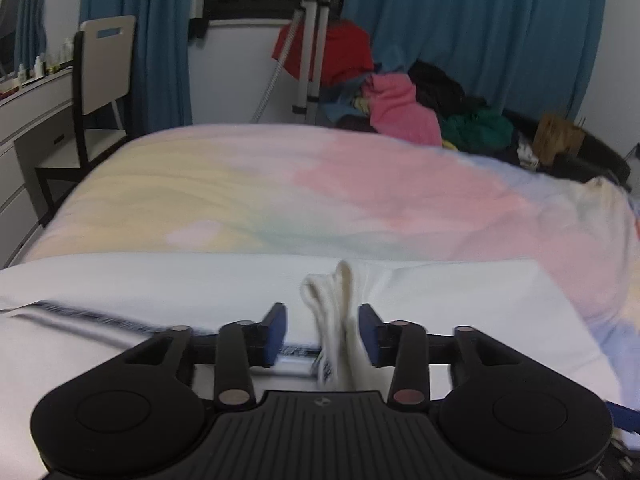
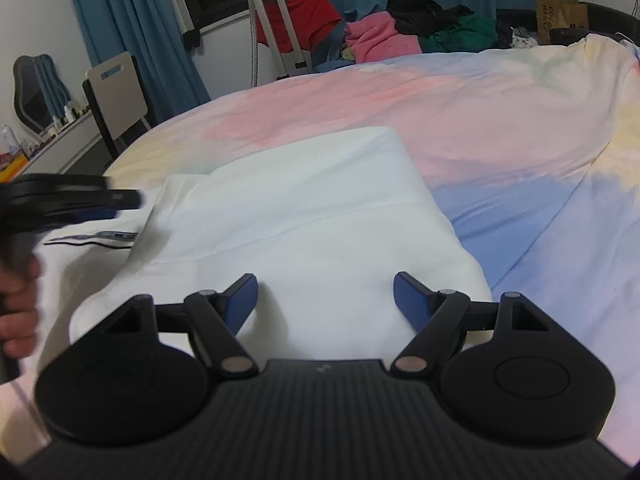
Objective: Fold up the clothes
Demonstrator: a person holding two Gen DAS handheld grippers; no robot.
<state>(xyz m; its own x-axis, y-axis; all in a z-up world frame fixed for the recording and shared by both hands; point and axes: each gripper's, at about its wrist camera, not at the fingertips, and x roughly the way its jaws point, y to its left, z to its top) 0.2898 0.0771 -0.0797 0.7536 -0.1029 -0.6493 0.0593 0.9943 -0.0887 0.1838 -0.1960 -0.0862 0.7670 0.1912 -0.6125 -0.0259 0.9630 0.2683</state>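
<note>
A white garment (image 1: 160, 292) lies folded on the pastel bed cover (image 1: 320, 184), with a dark printed strip (image 1: 100, 316) along one edge. A bunched ridge of its white cloth (image 1: 334, 300) stands up between the blue pads of my left gripper (image 1: 322, 320). The ridge is close to the right pad and a gap shows on the left, so the jaws are open. In the right wrist view my right gripper (image 2: 326, 292) hovers wide open over the near end of the garment (image 2: 300, 208), holding nothing. The left gripper (image 2: 72, 200) shows blurred at the left, with a hand (image 2: 16, 312) on it.
A pile of pink, green and black clothes (image 1: 400, 108) lies beyond the bed's far edge. A tripod stand (image 1: 310, 52) with a red cloth stands there too. A chair (image 1: 104, 68) and a desk are at the left, a paper bag (image 1: 556, 140) at the right.
</note>
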